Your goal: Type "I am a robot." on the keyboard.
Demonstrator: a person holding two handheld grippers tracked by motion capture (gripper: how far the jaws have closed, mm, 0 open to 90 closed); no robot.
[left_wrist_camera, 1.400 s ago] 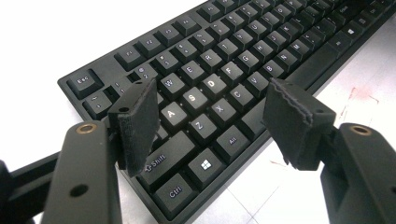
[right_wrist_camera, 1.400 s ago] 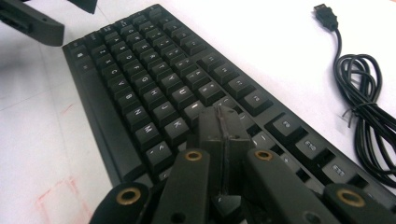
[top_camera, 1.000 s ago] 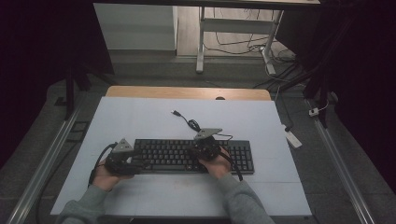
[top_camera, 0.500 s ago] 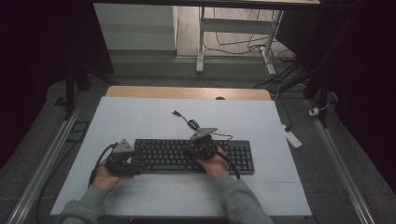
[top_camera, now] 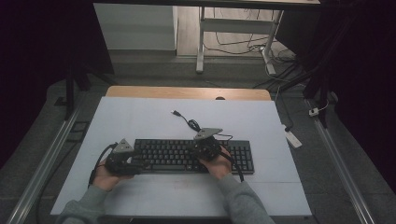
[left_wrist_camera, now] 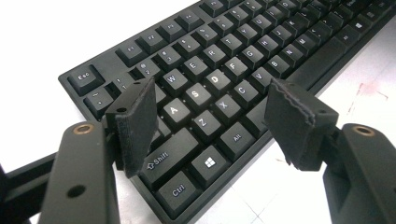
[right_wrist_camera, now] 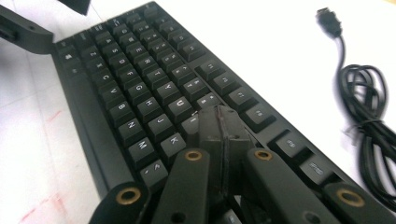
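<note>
On the white counter (top_camera: 140, 121), the rigid keyboard (top_camera: 187, 156) sits between a spread left tool (left_wrist_camera: 210, 116) and a pressed-together right tool (right_wrist_camera: 223, 122); it looks best gripped by its edges.

A keyboard (top_camera: 194, 156) lies across the near half of the tabletop (top_camera: 140, 116). Behind the keyboard, toward its right half, rests a coiled cable (top_camera: 189, 122). The left gripper (top_camera: 122, 158) sits at the keyboard's left end, the right gripper (top_camera: 205, 145) over its right-centre keys.

Person: grey sleeves (top_camera: 243, 203). Claws (left_wrist_camera: 210, 116): black arms, brass rivets, worn black foam pads (left_wrist_camera: 137, 121), grey three-cornered top plate (top_camera: 208, 134), black cable (top_camera: 96, 161).
</note>
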